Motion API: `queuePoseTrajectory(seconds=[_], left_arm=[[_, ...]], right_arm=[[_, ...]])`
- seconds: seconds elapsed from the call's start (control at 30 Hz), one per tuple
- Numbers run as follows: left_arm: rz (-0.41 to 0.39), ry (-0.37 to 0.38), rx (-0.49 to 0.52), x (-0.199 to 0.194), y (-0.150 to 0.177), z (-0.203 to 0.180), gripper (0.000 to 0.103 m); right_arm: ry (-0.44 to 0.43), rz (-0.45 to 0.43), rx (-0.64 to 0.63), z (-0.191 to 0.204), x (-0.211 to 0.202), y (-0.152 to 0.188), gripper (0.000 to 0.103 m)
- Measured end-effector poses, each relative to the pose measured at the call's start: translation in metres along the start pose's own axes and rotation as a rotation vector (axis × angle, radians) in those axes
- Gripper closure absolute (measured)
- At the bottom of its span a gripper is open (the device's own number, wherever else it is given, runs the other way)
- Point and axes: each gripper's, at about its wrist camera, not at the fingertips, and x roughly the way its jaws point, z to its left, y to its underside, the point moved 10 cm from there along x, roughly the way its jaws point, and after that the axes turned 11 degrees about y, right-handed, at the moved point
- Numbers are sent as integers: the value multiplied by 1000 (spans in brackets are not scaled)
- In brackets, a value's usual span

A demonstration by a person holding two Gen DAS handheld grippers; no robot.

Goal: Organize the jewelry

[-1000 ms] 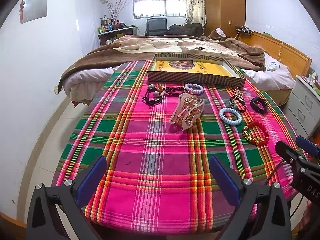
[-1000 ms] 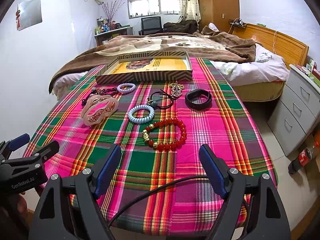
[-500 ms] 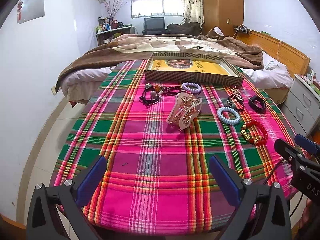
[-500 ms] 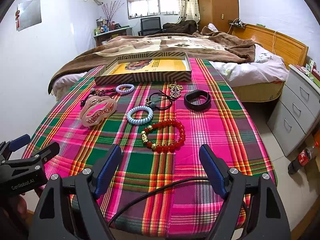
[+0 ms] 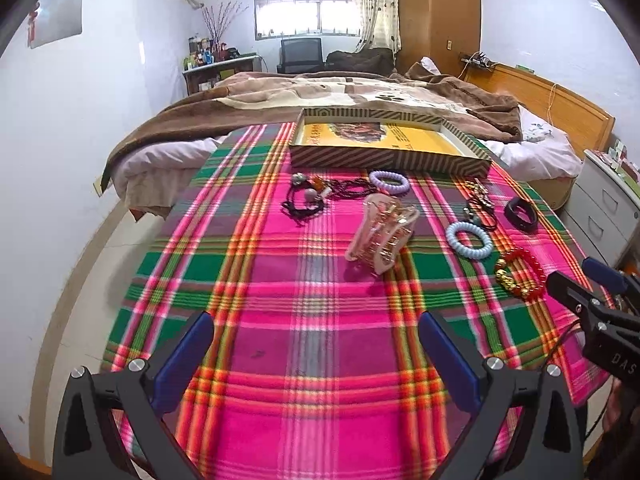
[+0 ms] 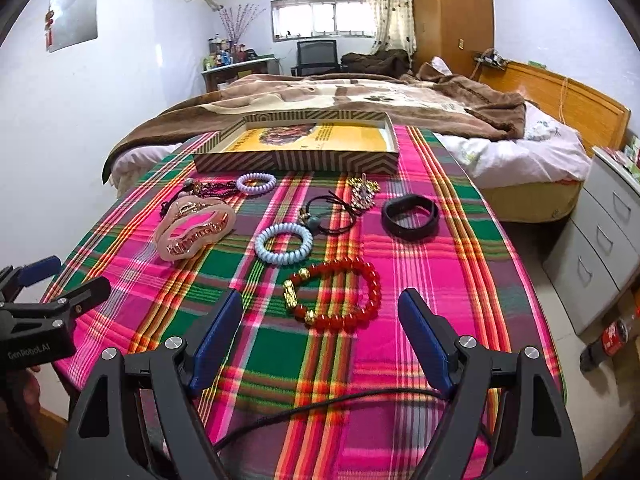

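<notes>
Jewelry lies on a plaid cloth in front of a striped tray with a yellow floor. A red bead bracelet lies just ahead of my open right gripper. Beyond it are a light blue coil band, a pink hair claw, a black band, black hair ties, a gold piece, a purple coil band and dark beads with hair ties. My left gripper is open and empty over the near cloth.
A bed with a brown blanket lies behind the table. A grey drawer unit stands at the right, with a cola bottle on the floor. A black cable crosses the near cloth. White wall at left.
Both grippers have drifted slightly forward over the table; the jewelry appears a little nearer. Nothing was picked up and both stay open.
</notes>
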Motion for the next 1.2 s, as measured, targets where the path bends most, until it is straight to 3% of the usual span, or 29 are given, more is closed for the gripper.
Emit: queuePoseTrajectory(seconds=[0.13,0.4,0.57,0.63,0.8,0.87,0.93,1.2], left_arm=[[11,21,-13,6,-1,13,0],[29,27,-21,13,-2,28,0],[49,82,-44,20,1,23,0],[49,115,-54,20,1,19,0],[54,151,-55,21,2,14,0],[70,183,-62,24,2,11,0],[88,223,-56,26,3,4,0],[92,190,-43,26,2,0,0]], right_arm=[[-11,21,-29,7,11,2,24],[-4,95,-77,14,40,10,41],[-15,113,-103,20,49,13,48],[-21,123,-125,24,53,16,57],[-39,131,-147,29,56,18,62],[-53,131,-146,30,56,18,67],[-67,128,-143,31,56,18,84],[-93,126,-128,28,58,16,94]])
